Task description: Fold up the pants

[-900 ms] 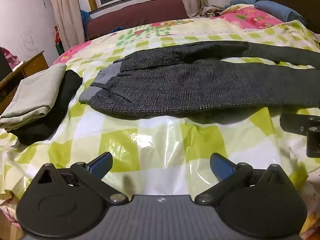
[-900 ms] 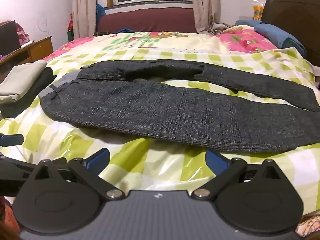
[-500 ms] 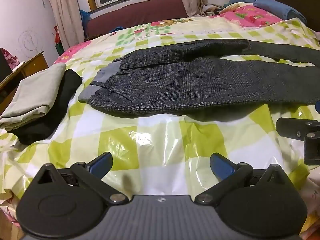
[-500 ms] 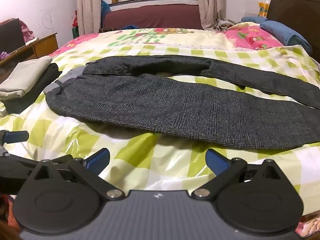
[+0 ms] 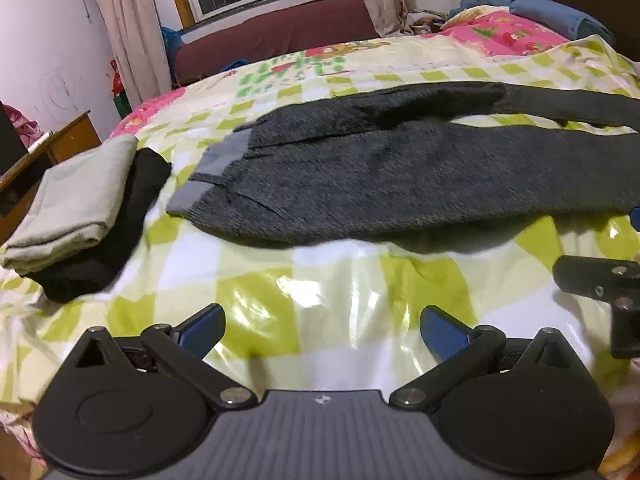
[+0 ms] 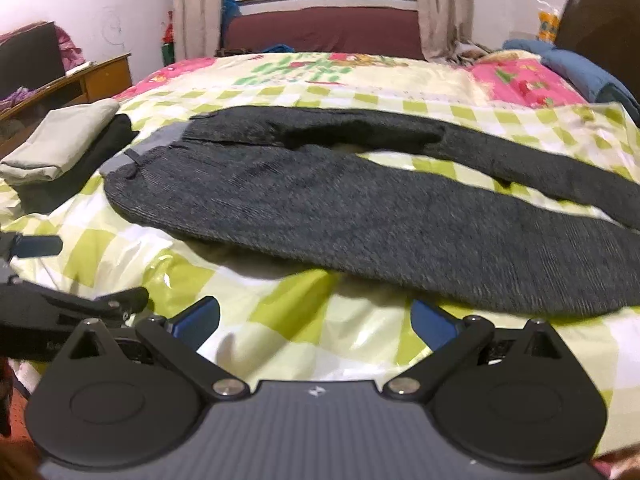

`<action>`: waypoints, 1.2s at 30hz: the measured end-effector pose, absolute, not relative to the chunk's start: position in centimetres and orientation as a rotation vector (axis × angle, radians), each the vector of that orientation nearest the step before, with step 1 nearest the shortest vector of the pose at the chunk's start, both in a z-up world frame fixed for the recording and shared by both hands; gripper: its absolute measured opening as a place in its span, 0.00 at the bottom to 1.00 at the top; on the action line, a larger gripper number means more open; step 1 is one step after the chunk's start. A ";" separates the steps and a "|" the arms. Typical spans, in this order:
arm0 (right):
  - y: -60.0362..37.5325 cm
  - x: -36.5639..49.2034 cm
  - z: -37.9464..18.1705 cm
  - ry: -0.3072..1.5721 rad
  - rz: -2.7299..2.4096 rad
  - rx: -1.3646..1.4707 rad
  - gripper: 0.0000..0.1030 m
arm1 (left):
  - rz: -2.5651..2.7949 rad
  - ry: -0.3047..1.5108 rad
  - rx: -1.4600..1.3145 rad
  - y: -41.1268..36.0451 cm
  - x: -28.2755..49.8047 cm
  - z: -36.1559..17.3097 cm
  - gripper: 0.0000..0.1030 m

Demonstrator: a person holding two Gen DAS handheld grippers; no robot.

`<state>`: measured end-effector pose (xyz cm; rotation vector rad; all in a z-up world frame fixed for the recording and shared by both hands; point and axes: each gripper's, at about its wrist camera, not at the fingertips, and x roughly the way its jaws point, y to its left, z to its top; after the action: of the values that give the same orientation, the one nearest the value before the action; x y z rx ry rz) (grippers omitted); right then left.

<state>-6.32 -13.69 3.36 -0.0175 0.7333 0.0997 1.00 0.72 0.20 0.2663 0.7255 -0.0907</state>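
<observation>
Dark grey pants [image 5: 400, 176] lie flat across the bed, waistband at the left, both legs spread to the right with a gap between them; they also show in the right wrist view [image 6: 360, 208]. My left gripper [image 5: 322, 330] is open and empty above the plastic-covered quilt, short of the pants' near edge. My right gripper [image 6: 316, 320] is open and empty, also just short of the near leg. Each gripper shows at the edge of the other's view.
A folded stack of beige cloth [image 5: 76, 200] on black cloth [image 5: 108, 240] sits at the bed's left edge. A wooden desk [image 6: 92, 80] stands left of the bed. Blue pillows [image 5: 560, 20] and a dark headboard are at the far right.
Both grippers have moved forward toward the pants, which now look larger and nearer. Both stay open. The pants have not moved.
</observation>
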 end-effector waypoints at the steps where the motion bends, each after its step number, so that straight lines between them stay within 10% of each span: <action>1: -13.4 -6.1 3.4 0.726 0.112 -0.030 0.98 | -0.085 0.720 0.269 1.1 1.3 0.3 1.00; 21: -3.4 2.9 2.5 0.692 0.384 -0.254 0.90 | -0.120 0.660 0.305 9.3 14.2 -0.3 1.00; 36: 0.4 5.3 1.3 0.726 0.555 -0.297 0.57 | -0.307 0.757 0.306 11.8 16.3 0.2 0.90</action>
<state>5.26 0.42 1.29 -0.2968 0.7262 0.5555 16.30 11.78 0.21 0.3064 0.7565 -0.3065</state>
